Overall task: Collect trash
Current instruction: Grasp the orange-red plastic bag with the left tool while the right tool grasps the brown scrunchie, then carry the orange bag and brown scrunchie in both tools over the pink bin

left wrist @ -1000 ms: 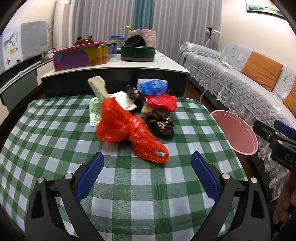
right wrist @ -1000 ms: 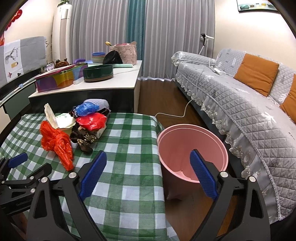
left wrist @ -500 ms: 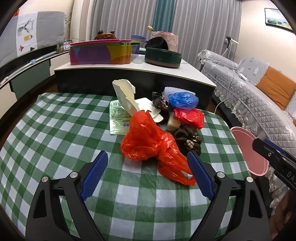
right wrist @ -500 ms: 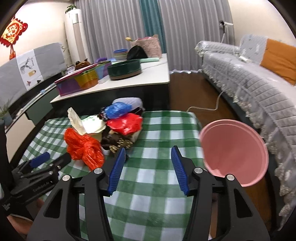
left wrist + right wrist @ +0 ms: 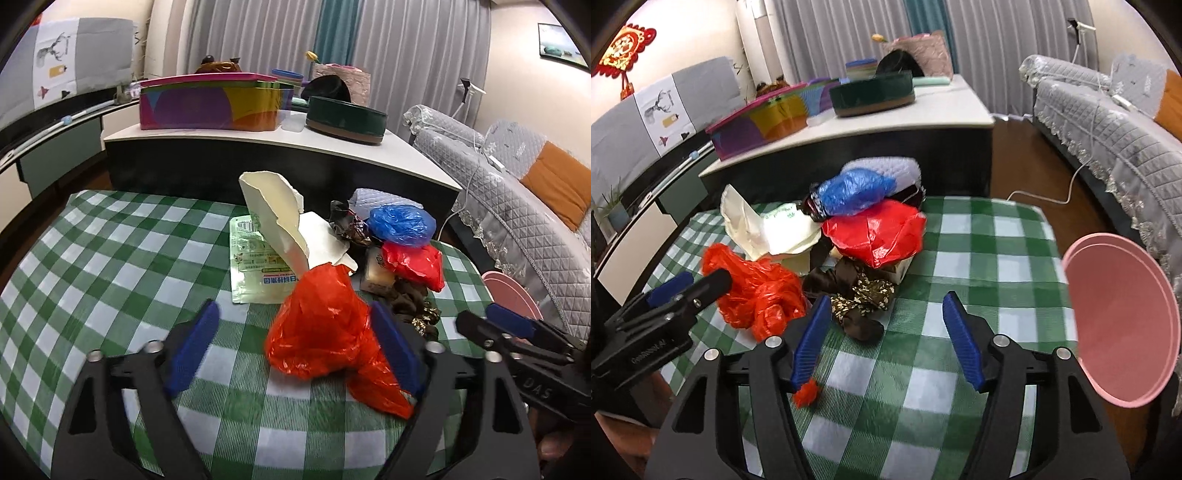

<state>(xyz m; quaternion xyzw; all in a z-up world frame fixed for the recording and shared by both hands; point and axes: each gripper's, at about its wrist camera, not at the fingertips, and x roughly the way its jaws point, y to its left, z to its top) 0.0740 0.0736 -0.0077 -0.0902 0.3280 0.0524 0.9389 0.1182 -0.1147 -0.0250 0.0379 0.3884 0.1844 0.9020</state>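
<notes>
Left wrist view, left to right: green-and-white checked surface (image 5: 92, 258) fills the lower frame; left gripper (image 5: 291, 350) at bottom centre, fingers spread and just been narrowing, the orange plastic bag (image 5: 321, 332) sitting between them, its right side against or just in front of the right finger, left finger clear of it, not pinched. Above the bag, centre frame: torn cream paper carton (image 5: 273, 218) standing up, on a flat pale green packet (image 5: 255, 273). Right of that, a dark crumpled wrapper (image 5: 345, 221), blue plastic bag (image 5: 402, 223) on top of a red plastic bag (image 5: 415, 266), brown patterned cloth (image 5: 413, 302) below them. Far right edge: right gripper (image 5: 495, 325) pokes in, with a slice of pink bin (image 5: 513, 295) behind it. Upper frame: white counter with a multicoloured box (image 5: 210, 107) and dark green round tin (image 5: 345, 118); grey sofa (image 5: 517, 206) upper right. Right wrist view, left to right: left gripper (image 5: 689, 284) enters from lower left, its tips at the orange plastic bag (image 5: 757, 288); the trash heap sits centre, blue plastic bag (image 5: 857, 192) over red plastic bag (image 5: 875, 232), brown patterned cloth (image 5: 857, 299) in front. Right gripper (image 5: 884, 336) bottom centre, fingers spread and just been widening, only bare checked surface between them; a small orange scrap (image 5: 807, 393) lies by the left finger, touching or not I cannot tell. Pink bin (image 5: 1123, 325) at right edge, off the surface.
</notes>
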